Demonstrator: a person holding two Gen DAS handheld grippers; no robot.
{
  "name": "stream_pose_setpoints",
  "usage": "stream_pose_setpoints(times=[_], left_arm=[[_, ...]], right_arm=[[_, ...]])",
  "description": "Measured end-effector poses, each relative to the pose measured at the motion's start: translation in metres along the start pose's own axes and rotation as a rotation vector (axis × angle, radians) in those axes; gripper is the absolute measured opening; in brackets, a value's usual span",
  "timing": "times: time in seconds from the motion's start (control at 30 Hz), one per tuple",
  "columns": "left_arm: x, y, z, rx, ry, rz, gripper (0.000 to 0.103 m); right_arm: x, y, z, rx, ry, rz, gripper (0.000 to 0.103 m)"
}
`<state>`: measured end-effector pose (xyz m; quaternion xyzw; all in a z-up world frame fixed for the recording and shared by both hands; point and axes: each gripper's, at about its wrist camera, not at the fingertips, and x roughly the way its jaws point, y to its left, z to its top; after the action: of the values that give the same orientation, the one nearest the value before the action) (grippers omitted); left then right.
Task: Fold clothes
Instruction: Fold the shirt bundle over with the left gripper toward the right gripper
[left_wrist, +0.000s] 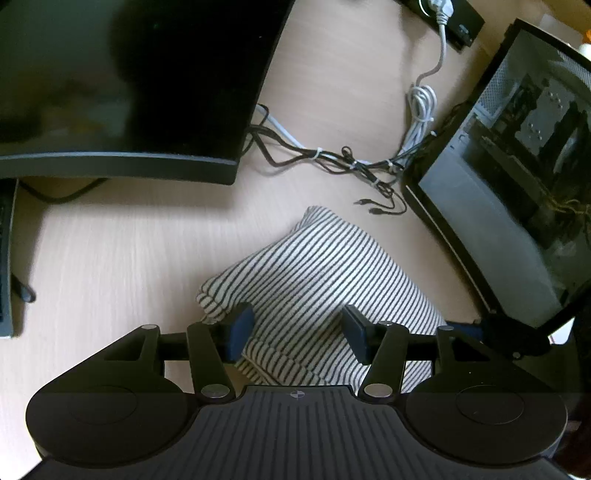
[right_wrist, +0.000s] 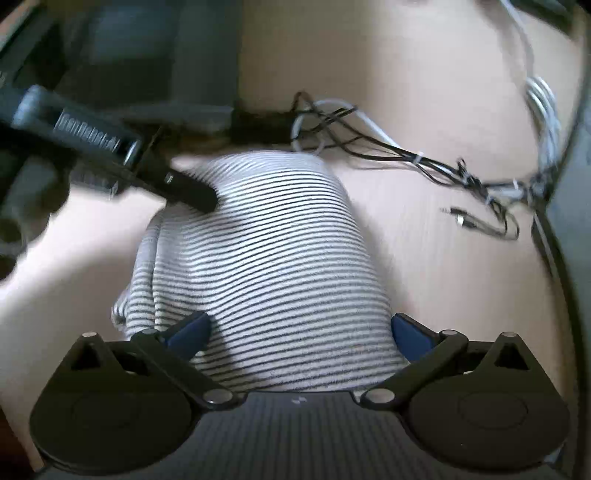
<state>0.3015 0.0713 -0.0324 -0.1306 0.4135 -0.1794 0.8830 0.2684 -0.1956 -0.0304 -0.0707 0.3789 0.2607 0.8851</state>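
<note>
Lying folded on the pale wooden desk (left_wrist: 110, 266), the striped garment (left_wrist: 317, 266) sits between a dark monitor (left_wrist: 129, 81) and a computer case (left_wrist: 517, 177), near a bundle of cables (left_wrist: 351, 162). The left hand-held gripper (left_wrist: 297, 332) hangs over the garment's near edge with its blue-padded fingers (left_wrist: 240, 328) spread apart, gripping nothing. The right hand-held gripper (right_wrist: 299, 334) stands wide above the cloth, its fingers flanking the folded bundle, also holding nothing. The right view is blurred.
</note>
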Motion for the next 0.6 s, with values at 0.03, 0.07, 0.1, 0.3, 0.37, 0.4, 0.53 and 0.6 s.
stream_pose_setpoints(times=[0.03, 0.07, 0.1, 0.3, 0.37, 0.4, 0.53, 0.6], left_arm=[[0.000, 0.000, 0.000, 0.003, 0.000, 0.002, 0.059], [0.000, -0.001, 0.000, 0.006, 0.001, 0.003, 0.059], [0.000, -0.001, 0.000, 0.008, 0.001, 0.005, 0.059], [0.001, 0.001, 0.002, 0.016, 0.001, 0.005, 0.059], [0.002, 0.001, 0.002, 0.016, 0.003, 0.002, 0.059], [0.002, 0.002, 0.002, 0.017, 0.004, 0.001, 0.059], [0.002, 0.003, 0.002, 0.021, 0.006, -0.008, 0.059], [0.002, 0.003, 0.001, 0.024, 0.007, -0.011, 0.059]], right_arm=[[0.001, -0.004, -0.001, 0.038, 0.002, 0.011, 0.103], [0.001, -0.007, -0.001, 0.067, 0.009, 0.022, 0.103], [0.002, -0.010, -0.002, 0.087, 0.013, 0.030, 0.103], [0.007, -0.007, -0.006, 0.170, 0.054, 0.064, 0.103], [0.008, -0.014, 0.000, 0.208, 0.086, 0.110, 0.103], [0.005, -0.020, 0.005, 0.224, 0.085, 0.132, 0.103], [0.022, -0.038, 0.032, 0.285, 0.074, 0.162, 0.103], [0.032, -0.048, 0.046, 0.316, 0.068, 0.172, 0.102]])
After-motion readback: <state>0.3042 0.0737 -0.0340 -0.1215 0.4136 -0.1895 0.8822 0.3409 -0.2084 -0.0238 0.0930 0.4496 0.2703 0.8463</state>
